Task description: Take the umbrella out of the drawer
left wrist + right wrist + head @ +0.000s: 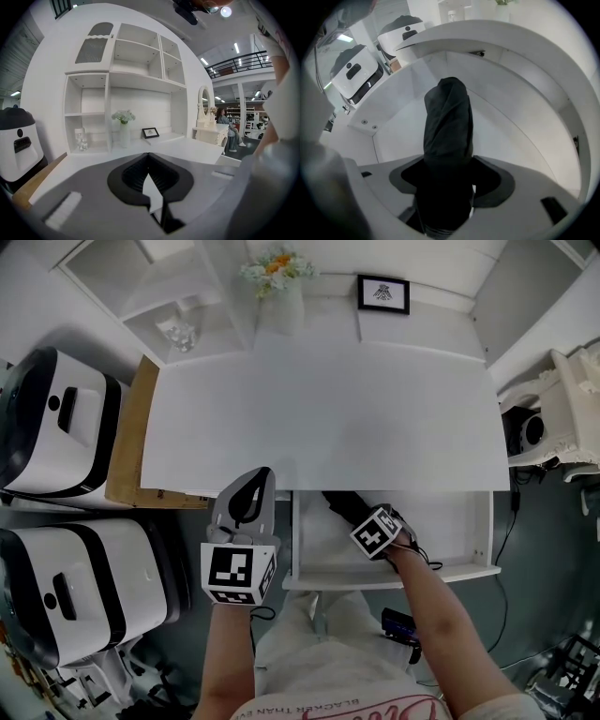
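A black folded umbrella [339, 505] lies in the open white drawer [394, 577] under the desk top [328, 409], its far end tucked beneath the desk. My right gripper [354, 517] points steeply down into the drawer over the umbrella's near end. In the right gripper view the umbrella [447, 122] runs between the widely spread jaws of that gripper [447, 187], and I cannot make out firm pressure from the pads. My left gripper [251, 486] hovers by the desk's front edge, left of the drawer. Seen in the left gripper view, its jaws [149, 157] are shut and empty.
Two white and black appliances [56, 427] [75, 587] stand at the left beside a wooden board [131, 437]. A vase of flowers [278, 282] and a framed picture [382, 293] sit at the desk's back. White ornate furniture [572, 409] is at the right.
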{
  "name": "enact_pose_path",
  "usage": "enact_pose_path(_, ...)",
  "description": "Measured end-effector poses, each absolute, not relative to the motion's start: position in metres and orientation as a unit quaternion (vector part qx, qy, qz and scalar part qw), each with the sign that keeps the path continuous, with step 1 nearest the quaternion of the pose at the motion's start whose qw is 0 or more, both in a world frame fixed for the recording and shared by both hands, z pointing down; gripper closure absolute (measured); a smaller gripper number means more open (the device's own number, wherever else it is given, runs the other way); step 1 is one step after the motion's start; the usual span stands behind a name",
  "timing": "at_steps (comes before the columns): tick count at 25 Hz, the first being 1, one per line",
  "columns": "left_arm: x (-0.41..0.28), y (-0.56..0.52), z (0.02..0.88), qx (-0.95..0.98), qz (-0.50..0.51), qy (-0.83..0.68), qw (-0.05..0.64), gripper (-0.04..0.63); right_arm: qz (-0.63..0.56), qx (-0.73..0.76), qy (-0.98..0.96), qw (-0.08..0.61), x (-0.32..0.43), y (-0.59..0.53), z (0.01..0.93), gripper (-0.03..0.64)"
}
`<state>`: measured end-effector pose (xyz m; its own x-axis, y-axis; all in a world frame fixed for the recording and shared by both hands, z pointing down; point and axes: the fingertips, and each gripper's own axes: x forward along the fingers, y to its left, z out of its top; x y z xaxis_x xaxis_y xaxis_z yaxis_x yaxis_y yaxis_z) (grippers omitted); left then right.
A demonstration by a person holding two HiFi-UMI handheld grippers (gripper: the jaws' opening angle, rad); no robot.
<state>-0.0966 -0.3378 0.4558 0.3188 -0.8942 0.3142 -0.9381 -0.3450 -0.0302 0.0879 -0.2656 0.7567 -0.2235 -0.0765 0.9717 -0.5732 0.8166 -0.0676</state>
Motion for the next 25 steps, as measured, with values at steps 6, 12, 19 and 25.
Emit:
enact_pose_path(6,-0.093,-0.337,0.452,0.813,0.138,-0.561,0.074,0.588,0.211,0.216,-0.754,0.584,0.089,-0.268,0.755,0.348)
enact_pose_path(12,-0.092,-0.335,0.445,0.817,0.135,-0.557,0.066,0.588,0.189,0.201,-0.760,0.589,0.092,-0.263,0.745,0.350)
enact_pose_path(19,-0.088,-0.330,0.436,0.822,0.125,-0.553,0.061,0.588,0.157,0.176,-0.771,0.592,0.091,-0.255,0.729,0.350)
enact_pose_path(25,-0.085,-0.323,0.422,0.825,0.115,-0.552,0.049,0.588,0.119,0.163,-0.779,0.593,0.091,-0.257,0.711,0.350)
